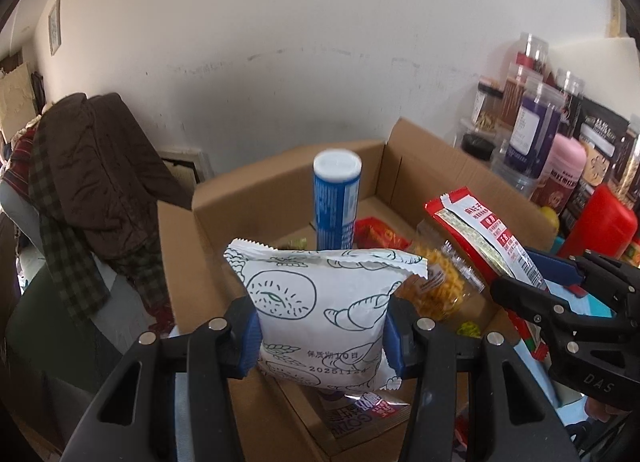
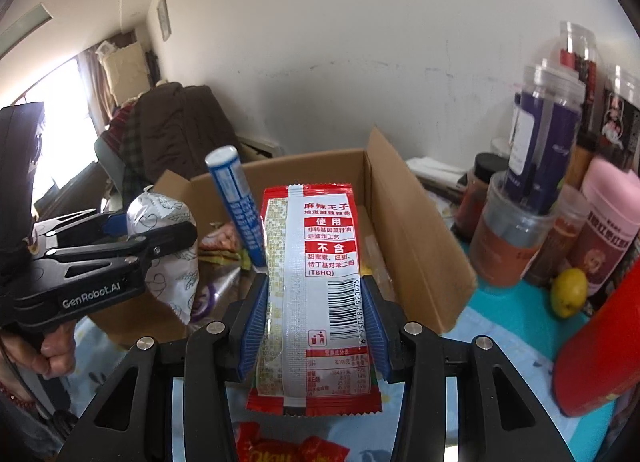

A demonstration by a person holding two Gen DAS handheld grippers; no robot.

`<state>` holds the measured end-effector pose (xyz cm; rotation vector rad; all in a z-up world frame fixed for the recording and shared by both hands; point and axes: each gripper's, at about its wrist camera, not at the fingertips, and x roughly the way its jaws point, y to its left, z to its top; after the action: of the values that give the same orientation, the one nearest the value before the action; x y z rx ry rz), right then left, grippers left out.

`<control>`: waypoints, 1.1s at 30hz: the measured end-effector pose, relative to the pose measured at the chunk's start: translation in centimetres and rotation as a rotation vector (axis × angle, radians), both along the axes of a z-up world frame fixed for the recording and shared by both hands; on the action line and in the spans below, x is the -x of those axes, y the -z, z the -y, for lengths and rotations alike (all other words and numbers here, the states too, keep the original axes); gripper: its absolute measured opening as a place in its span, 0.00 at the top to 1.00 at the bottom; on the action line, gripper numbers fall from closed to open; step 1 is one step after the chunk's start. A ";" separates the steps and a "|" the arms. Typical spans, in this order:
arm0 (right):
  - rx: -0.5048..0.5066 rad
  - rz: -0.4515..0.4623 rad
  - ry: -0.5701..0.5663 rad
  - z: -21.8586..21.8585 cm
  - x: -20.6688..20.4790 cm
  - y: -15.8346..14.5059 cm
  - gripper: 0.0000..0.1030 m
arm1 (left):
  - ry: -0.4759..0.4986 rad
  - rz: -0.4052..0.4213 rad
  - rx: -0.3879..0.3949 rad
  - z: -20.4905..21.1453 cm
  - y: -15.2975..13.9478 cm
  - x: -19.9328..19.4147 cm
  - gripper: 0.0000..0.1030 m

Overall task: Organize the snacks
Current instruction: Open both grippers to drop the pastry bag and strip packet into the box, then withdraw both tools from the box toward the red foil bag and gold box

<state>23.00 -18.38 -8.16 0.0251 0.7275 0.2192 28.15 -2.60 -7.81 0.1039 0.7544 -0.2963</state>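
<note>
My left gripper (image 1: pixel 322 326) is shut on a white snack bag with green line drawings (image 1: pixel 320 310), held upright over the near edge of an open cardboard box (image 1: pixel 276 198). My right gripper (image 2: pixel 316 318) is shut on a red spicy-strip packet (image 2: pixel 316 282), held upright just in front of the same box (image 2: pixel 404 214). In the box stands a blue tube with a white cap (image 1: pixel 336 198), with small red and yellow packets around its foot. The right gripper also shows in the left wrist view (image 1: pixel 536 282); the left one and its bag show in the right wrist view (image 2: pixel 160 234).
Tall jars and canisters (image 2: pixel 536 190) crowd the table right of the box, with a pink canister (image 2: pixel 608 222), a red container (image 2: pixel 600 346) and a yellow fruit (image 2: pixel 568 290). A chair draped in dark clothes (image 1: pixel 92 190) stands left. A red packet (image 2: pixel 292 450) lies below my right gripper.
</note>
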 end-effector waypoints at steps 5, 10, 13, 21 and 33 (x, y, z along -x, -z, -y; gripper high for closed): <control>0.033 -0.030 0.005 -0.5 -0.9 1.2 0.56 | -0.010 -0.067 0.000 0.0 1.3 -1.2 0.52; 0.116 -0.048 0.023 -1.0 -2.0 1.9 0.55 | -0.011 -0.099 -0.029 0.4 1.7 -1.6 0.52; 0.132 -0.068 0.027 -0.9 -2.3 2.1 0.51 | -0.013 -0.105 -0.052 0.8 1.8 -1.5 0.51; 0.142 -0.077 0.036 -0.5 -0.9 1.5 0.36 | -0.053 -0.085 -0.073 0.6 0.7 -0.5 0.33; 0.160 0.039 0.078 0.5 3.2 -3.5 0.36 | -0.024 0.010 -0.025 1.3 -4.3 3.2 0.33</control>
<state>19.76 -18.84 -4.64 -0.1021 0.7022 0.0863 24.91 -3.94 -3.50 0.1200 0.7486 -0.2631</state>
